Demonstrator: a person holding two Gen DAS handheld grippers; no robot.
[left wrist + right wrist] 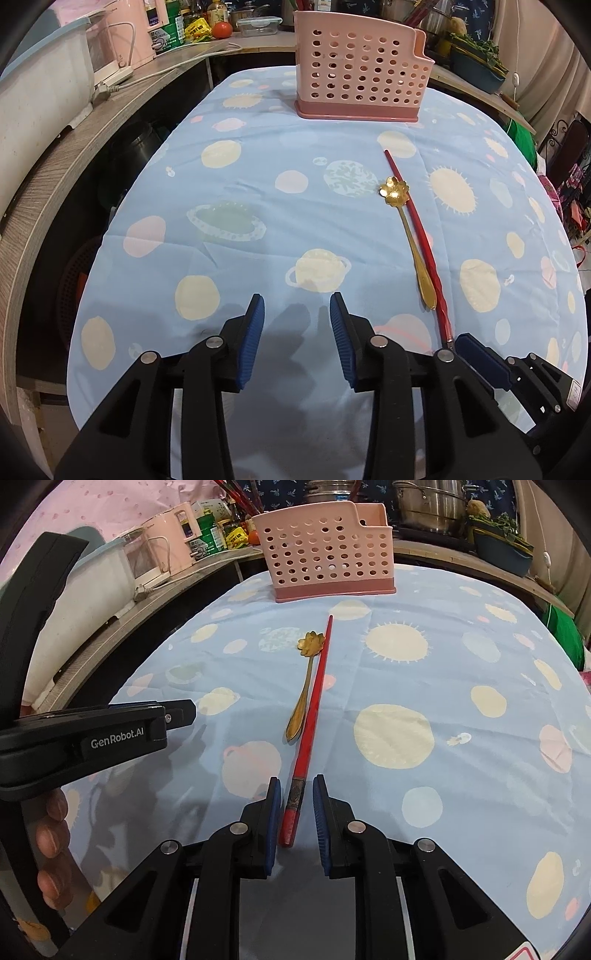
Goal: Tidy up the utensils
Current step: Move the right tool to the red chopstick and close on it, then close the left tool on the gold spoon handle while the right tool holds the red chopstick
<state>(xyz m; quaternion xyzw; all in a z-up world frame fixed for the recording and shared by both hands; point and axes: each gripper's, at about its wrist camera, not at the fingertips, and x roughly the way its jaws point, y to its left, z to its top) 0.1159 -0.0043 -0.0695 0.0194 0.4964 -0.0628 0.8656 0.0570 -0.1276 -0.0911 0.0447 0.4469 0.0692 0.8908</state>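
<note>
A table covered with a pale blue tablecloth (258, 229) printed with suns and planets fills both views; behind its far edge runs a wooden counter (122, 110) crowded with kitchen things: a pink kettle (173, 542), a white appliance (40, 96), green tins, a tomato (222, 29), a clear lidded box (258, 26), steel pots (432, 502) and a planter of greens (476, 62). A pink perforated utensil holder (360, 66) stands upright near the middle of the far edge; its inside cannot be seen from here. In the right half of the cloth, between the holder and the near edge, a red chopstick (314, 701) lies pointing toward the holder, and a gold spoon (304, 683) with a flower-shaped bowl lies just beside it on its left, bowl toward the holder and touching or nearly touching the stick. The right gripper (295, 808) is low over the near edge with its blue-padded jaws partly open on either side of the chopstick's near end, a gap showing on both sides, so it has hold of nothing. The left gripper (297, 332) hovers over bare cloth toward the near edge, to the left of the utensils, jaws wide apart and empty; nothing lies between either gripper and the holder except the two utensils.
</note>
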